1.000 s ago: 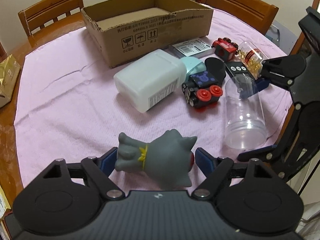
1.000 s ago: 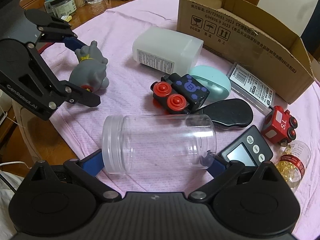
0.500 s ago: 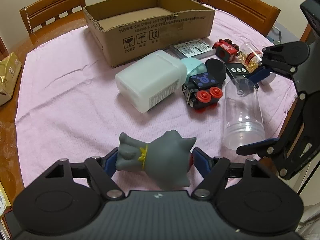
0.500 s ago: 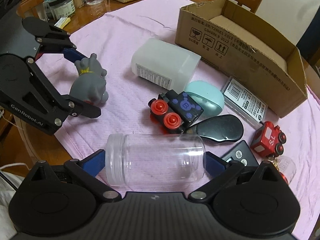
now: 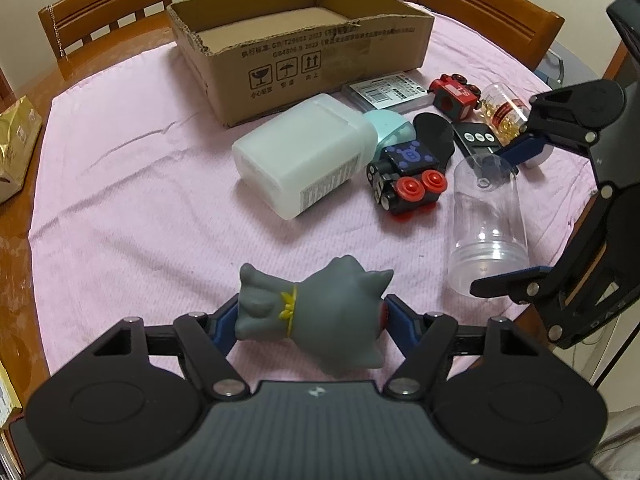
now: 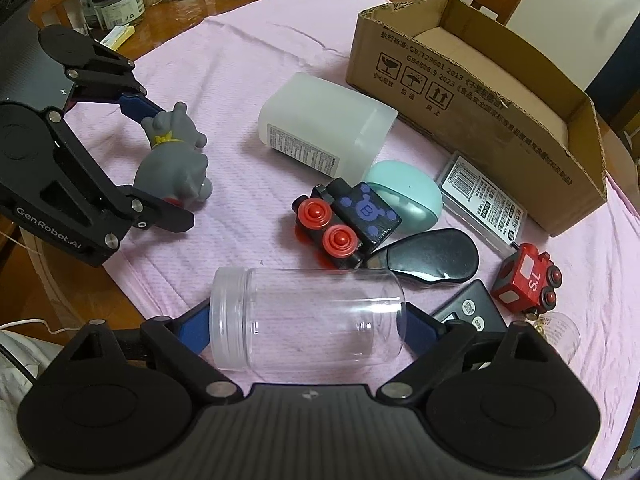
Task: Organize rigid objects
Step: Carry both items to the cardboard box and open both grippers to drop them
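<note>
A grey toy figure (image 5: 316,316) with a yellow collar lies sideways between the fingers of my left gripper (image 5: 310,314). Its jaws are closing, and both blue pads press on the toy's ends. The right wrist view shows the same toy (image 6: 176,164) in the left gripper (image 6: 160,160) at the cloth's near left edge. A clear plastic jar (image 6: 308,320) lies on its side across my right gripper (image 6: 308,328). Those jaws are closing too, with the pads against the jar's lid and base. The open cardboard box (image 5: 304,60) stands at the back of the table.
On the pink cloth (image 5: 132,184) lie a white plastic container (image 5: 304,156), a black toy train with red wheels (image 5: 408,176), a mint case (image 6: 404,192), a black oval (image 6: 432,256), a red train (image 6: 528,280), a scale (image 6: 472,312) and a card pack (image 6: 484,196). Wooden chairs stand behind.
Both grippers have narrowed onto their objects: the left pads now press the grey toy, and the right pads have come in against the jar's two ends. The hands have barely shifted.
</note>
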Action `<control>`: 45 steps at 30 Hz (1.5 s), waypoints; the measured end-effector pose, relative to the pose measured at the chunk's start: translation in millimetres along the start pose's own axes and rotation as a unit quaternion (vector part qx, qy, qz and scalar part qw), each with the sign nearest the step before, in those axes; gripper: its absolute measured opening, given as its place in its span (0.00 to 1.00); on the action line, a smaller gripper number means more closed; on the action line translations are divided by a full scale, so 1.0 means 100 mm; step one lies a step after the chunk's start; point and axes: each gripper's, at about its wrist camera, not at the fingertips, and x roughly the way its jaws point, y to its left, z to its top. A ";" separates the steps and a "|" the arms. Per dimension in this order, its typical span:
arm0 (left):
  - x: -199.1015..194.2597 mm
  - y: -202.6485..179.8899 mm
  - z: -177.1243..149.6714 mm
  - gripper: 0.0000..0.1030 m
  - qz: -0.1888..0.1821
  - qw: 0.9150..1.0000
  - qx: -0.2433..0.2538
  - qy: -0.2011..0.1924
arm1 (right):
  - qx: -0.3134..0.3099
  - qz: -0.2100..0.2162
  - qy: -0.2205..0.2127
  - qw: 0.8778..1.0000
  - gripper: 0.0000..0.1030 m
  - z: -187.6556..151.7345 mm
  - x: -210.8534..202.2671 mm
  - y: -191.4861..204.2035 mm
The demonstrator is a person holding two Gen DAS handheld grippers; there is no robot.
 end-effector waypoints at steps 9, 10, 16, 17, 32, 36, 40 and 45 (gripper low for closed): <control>-0.10 0.02 0.08 0.70 -0.004 1.000 -0.001 0.010 | 0.057 -0.012 0.007 0.998 0.93 0.08 -0.07 -0.07; -0.13 0.03 0.11 0.70 -0.006 1.000 -0.002 0.010 | 0.065 -0.012 0.005 0.998 0.93 0.10 -0.09 -0.09; -0.37 0.06 0.35 0.70 0.003 1.000 -0.005 0.000 | 0.104 -0.023 -0.009 0.994 0.93 0.23 -0.32 -0.23; -0.41 0.07 0.40 0.70 0.006 1.000 -0.006 -0.004 | 0.108 -0.024 -0.014 0.994 0.93 0.26 -0.38 -0.27; -0.46 0.14 1.76 0.70 0.067 0.993 -0.040 -0.085 | 0.077 -0.017 -0.102 0.992 0.93 0.85 -0.86 -1.25; -0.22 0.24 2.17 0.70 0.083 0.991 -0.053 -0.092 | 0.082 -0.024 -0.121 0.989 0.93 0.98 -0.82 -1.56; 0.08 0.34 2.51 0.70 0.092 0.990 -0.063 -0.090 | 0.101 -0.024 -0.122 0.987 0.93 1.05 -0.71 -1.84; 0.45 0.51 2.79 0.71 0.117 0.986 -0.089 -0.083 | 0.120 -0.023 -0.118 0.985 0.93 1.06 -0.58 -2.06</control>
